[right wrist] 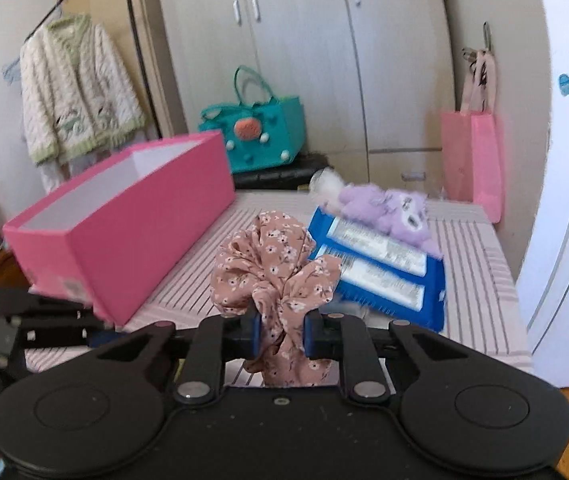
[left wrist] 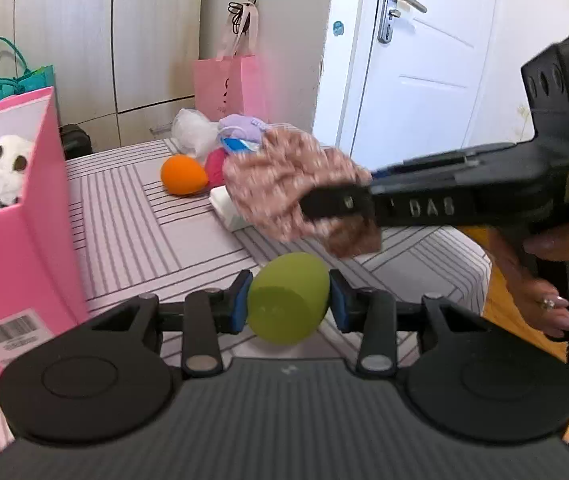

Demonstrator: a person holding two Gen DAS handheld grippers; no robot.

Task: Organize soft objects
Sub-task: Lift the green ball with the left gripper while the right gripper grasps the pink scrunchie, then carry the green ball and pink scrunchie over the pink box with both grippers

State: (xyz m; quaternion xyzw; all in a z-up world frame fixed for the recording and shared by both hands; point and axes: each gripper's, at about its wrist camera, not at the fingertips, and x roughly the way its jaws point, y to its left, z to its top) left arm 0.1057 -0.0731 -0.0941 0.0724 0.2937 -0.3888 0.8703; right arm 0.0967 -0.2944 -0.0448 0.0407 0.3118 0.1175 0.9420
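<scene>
Mid-transfer: left tool [left wrist: 288, 304] clamps green sponge [left wrist: 287, 298], right tool [right wrist: 282, 330] pinches floral scrunchie [right wrist: 274, 264]. Next, probably: carry both over pink box [right wrist: 124, 216], release.

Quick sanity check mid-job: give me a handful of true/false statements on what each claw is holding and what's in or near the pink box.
1. The left claw is shut on a green egg-shaped sponge. True.
2. The right claw is open and holds nothing. False: it is shut on the floral scrunchie.
3. A white plush toy sits inside the pink box. True.
4. The orange sponge is already in the pink box. False: it lies on the striped tabletop, beside a magenta item.
5. The purple plush lies on the blue package. True.
</scene>
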